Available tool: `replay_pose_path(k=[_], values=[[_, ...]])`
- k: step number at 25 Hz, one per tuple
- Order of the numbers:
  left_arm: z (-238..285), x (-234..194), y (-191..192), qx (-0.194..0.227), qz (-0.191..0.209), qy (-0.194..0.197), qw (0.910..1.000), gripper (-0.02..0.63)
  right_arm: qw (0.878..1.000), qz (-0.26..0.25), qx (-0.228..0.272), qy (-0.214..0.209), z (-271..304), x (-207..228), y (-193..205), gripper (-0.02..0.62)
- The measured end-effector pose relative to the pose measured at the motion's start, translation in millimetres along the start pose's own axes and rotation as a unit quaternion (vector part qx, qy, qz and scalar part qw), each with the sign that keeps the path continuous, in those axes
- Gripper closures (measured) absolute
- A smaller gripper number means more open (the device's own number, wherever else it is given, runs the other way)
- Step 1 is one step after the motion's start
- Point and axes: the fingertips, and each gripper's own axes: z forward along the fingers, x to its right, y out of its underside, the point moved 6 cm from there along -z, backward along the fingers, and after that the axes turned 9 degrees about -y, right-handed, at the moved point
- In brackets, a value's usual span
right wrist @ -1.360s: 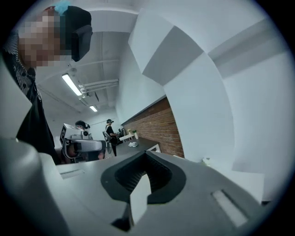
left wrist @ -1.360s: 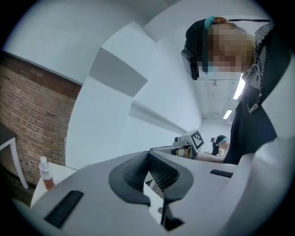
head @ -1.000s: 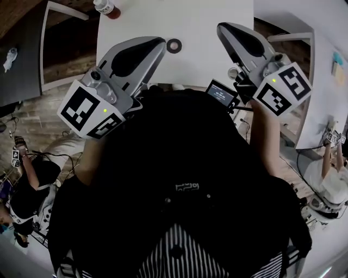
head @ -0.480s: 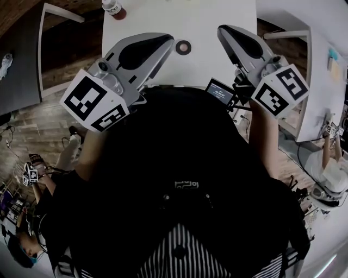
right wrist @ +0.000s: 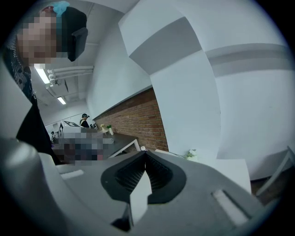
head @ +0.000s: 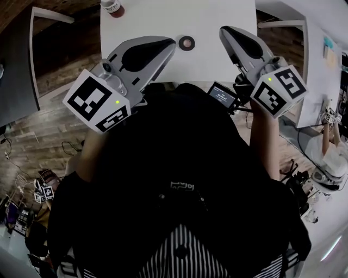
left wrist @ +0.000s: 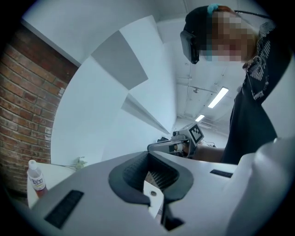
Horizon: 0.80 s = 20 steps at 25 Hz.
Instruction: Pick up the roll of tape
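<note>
White table (head: 141, 21) on the far side, with a small bottle (head: 112, 6) at its far-left corner. Left gripper (head: 169, 43) and right gripper (head: 224, 31), both with jaws together and empty, flank the roll of tape (head: 186, 42), which lies flat just right of the left tip.

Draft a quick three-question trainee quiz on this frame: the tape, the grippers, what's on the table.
1. True or false: the roll of tape lies flat on the white table, touched by neither gripper.
2. The right gripper has its jaws: A) wide open; B) shut with nothing between them; C) shut on the tape.
3. What stands near the table's far left corner in the head view?

Key
1. True.
2. B.
3. A small bottle.
</note>
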Motion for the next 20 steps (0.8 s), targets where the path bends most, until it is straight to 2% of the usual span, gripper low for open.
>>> replay_pose_path(k=[4, 8, 20], values=[[-4, -4, 15, -0.035, 0.015, 0.020, 0.9991, 0.600, 0.999, 0.020, -0.011, 0.025, 2, 2, 9, 0.591], [-16, -14, 21, -0.047, 0.002, 0.014, 0.9988, 0.600, 0.999, 0.027, -0.022, 0.034, 3, 5, 14, 0.590], [-3, -28, 14, -0.037, -0.026, -0.047, 0.9979, 0.600, 0.999, 0.022, -0.036, -0.032, 28, 43, 6, 0.583]])
